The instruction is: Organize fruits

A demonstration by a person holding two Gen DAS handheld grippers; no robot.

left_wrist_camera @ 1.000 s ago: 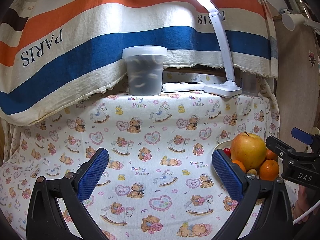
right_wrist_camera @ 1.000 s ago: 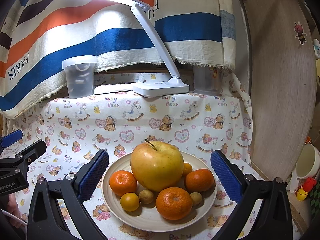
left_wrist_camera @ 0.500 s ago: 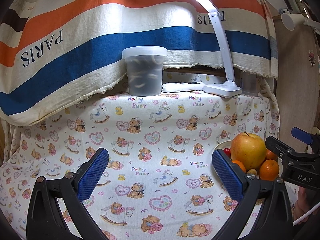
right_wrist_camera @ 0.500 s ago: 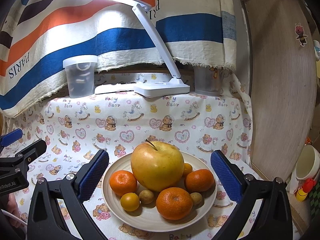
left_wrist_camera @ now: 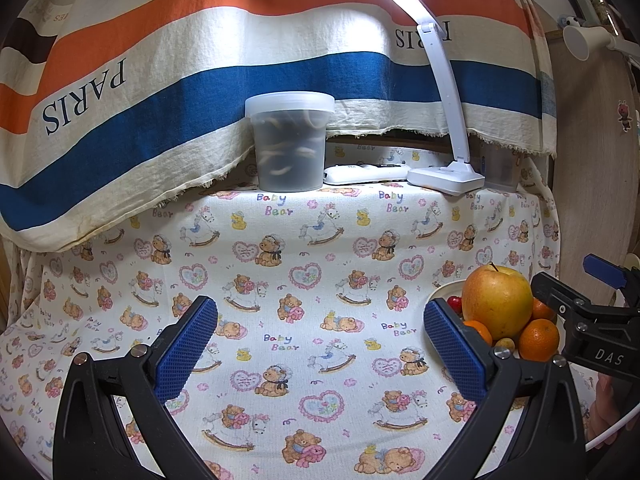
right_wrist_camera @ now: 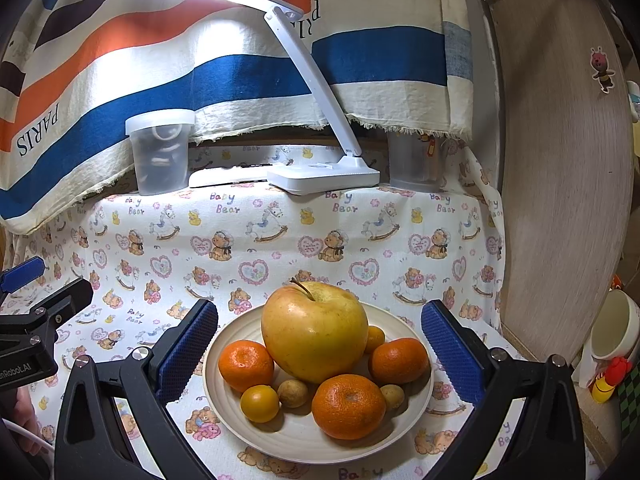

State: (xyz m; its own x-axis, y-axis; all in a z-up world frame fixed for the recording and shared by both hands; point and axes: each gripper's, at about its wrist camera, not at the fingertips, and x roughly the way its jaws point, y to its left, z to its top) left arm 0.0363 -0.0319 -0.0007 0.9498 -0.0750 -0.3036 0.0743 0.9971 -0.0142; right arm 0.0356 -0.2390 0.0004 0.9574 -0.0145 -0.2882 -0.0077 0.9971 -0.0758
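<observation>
Plate [right_wrist_camera: 224, 408] of fruit on worktop: apple [right_wrist_camera: 314, 332] heaped on tangerines [right_wrist_camera: 348, 406]. Right gripper [right_wrist_camera: 320, 344] spread wide around it, empty; left gripper [left_wrist_camera: 320, 348] likewise released. Risk: lifting the apple may send small fruit rolling off.

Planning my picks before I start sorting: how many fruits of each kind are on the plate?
Apple: 1
Mandarins: 3
Small yellow-orange fruits: 2
Small brown fruits: 2
Small red fruit, seen only in the left wrist view: 1
Total: 9
</observation>
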